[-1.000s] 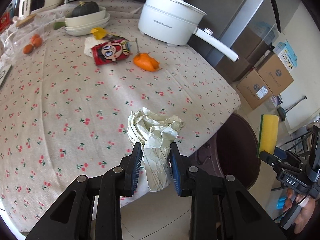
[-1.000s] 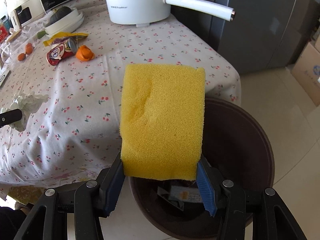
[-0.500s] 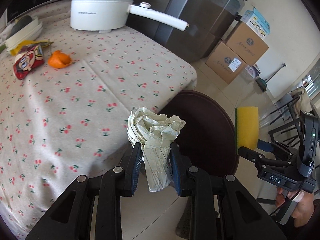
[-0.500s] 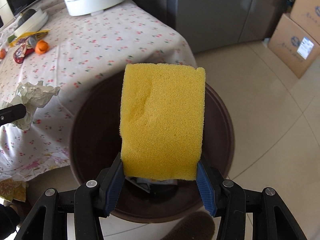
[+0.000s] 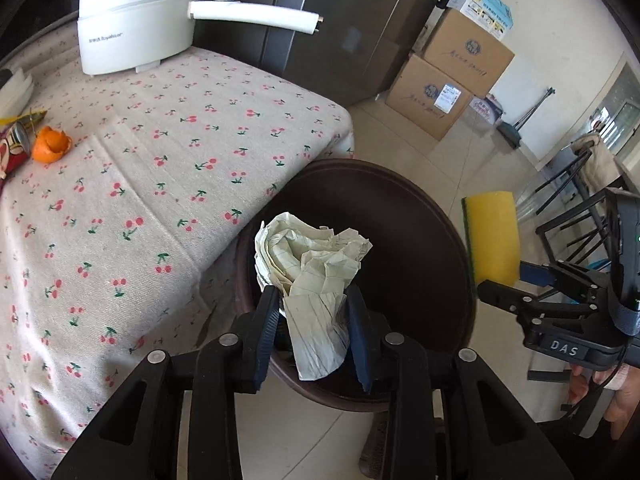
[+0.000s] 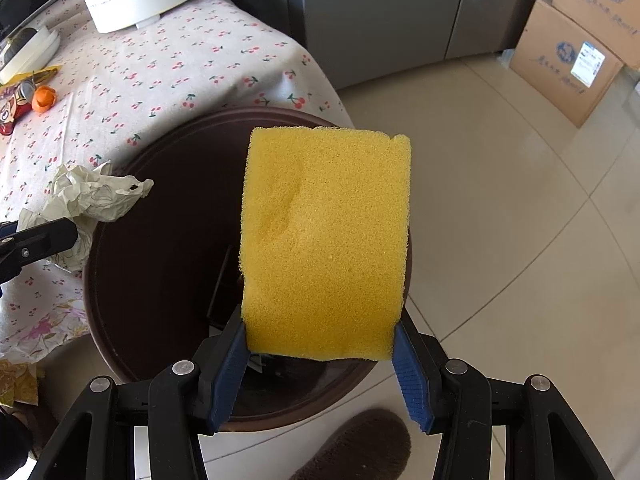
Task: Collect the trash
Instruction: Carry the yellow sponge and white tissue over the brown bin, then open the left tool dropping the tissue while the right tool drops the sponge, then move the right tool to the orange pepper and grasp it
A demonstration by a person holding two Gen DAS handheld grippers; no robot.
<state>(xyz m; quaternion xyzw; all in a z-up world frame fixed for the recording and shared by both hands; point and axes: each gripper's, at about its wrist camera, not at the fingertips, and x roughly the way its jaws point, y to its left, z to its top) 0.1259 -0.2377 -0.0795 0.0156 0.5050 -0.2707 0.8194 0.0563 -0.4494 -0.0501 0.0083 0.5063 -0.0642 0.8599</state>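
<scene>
The table under its cream cloth printed with red cherries fills the left of my view, and beside its corner on the tiled floor stands the round dark-brown trash bin, mouth open. A white electric pot with a long handle stands at the table's far edge. Over the bin my right gripper is clamped on the lower end of a yellow rectangular sponge, which stands up above the bin's opening. My left gripper hangs over the bin's near rim; its jaws have just been opening, with the crumpled wad of pale lined paper between the pads, which no longer clearly press it. A piece of orange peel and a red printed can lie far left on the cloth.
</scene>
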